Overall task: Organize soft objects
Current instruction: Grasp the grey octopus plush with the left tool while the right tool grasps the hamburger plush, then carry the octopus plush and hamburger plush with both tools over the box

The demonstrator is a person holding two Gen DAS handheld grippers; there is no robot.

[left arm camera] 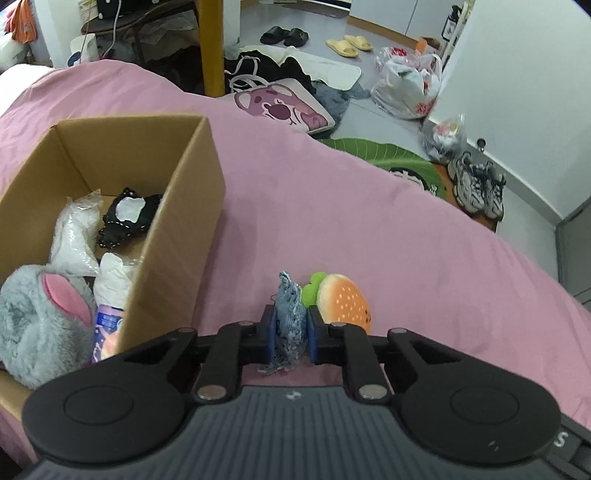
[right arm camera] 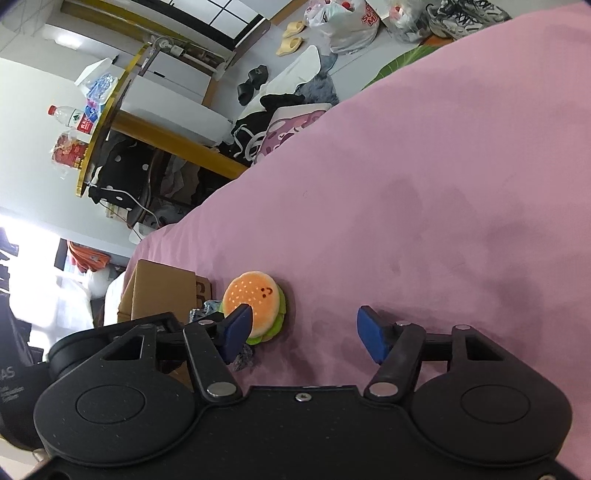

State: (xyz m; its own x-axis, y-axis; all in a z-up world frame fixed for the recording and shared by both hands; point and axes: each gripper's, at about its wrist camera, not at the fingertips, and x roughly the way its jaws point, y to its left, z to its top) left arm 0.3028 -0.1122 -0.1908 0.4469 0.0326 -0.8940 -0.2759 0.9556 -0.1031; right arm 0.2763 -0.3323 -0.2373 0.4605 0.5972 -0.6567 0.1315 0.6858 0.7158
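- L gripper [left arm camera: 289,332] clamped on denim scrap [left arm camera: 290,321], over pink bedspread [left arm camera: 369,206], beside cardboard box [left arm camera: 177,236].
- R gripper [right arm camera: 304,328] jaws wide, empty; burger plush [right arm camera: 255,301] by its left finger.
- Plush prob. light, squashy: grip across bun.

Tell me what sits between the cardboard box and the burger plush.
In the left wrist view, the left gripper pinching a blue denim scrap; otherwise bare pink sheet between the cardboard box and burger plush.

place: lived-in home bedroom | landmark: bed [left arm camera: 332,192] under pink sheet | beyond bed, on floor: yellow slippers [left arm camera: 349,45], black slides [left arm camera: 284,36], sneakers [left arm camera: 476,184], stuffed plastic bags [left arm camera: 410,86], cartoon bear cushion [left arm camera: 284,107] | beside bed: cluttered yellow-edged desk [right arm camera: 110,110] with water bottle [right arm camera: 70,117]
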